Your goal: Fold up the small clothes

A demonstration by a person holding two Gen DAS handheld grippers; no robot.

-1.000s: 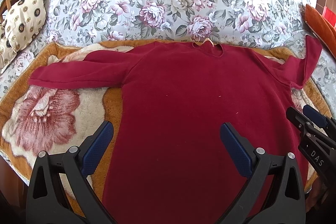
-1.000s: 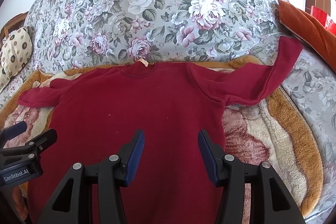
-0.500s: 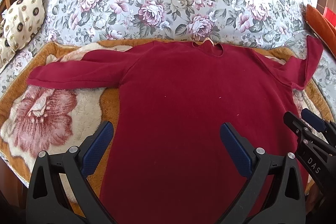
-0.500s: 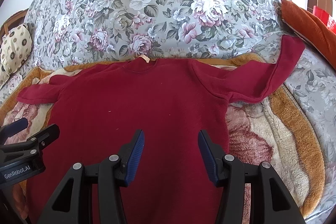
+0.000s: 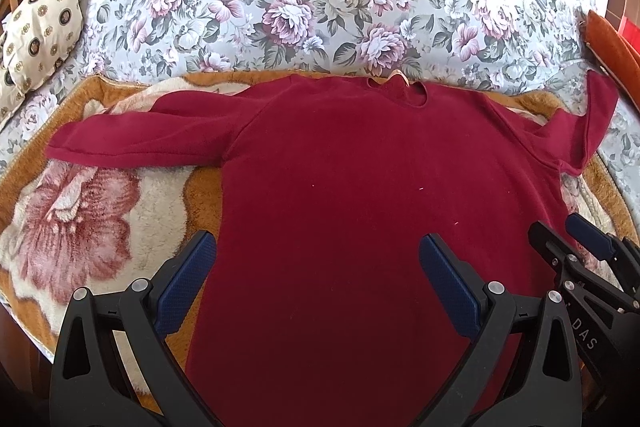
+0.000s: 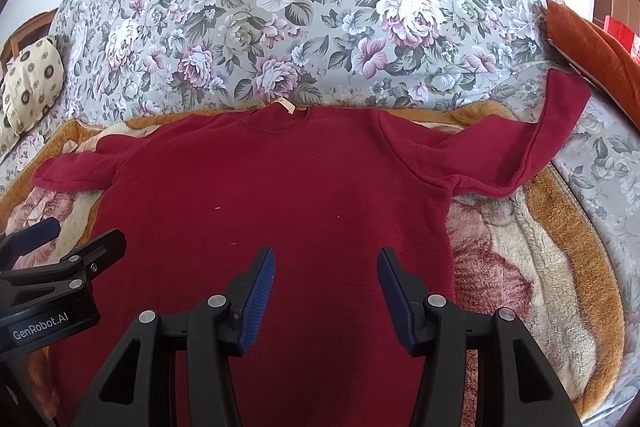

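Two spread sleeves, red sweater (image 5: 360, 187)

Both wrist views look bright and evenly lit to me, soft daylight with no glare. Heavy fisheye bend and black corners at the rims. The red sweater (image 5: 360, 187) is sharp mid-frame and darkens into shade near my left gripper (image 5: 316, 267). The flowered bedspread (image 6: 320, 7) washes out pale along the top.
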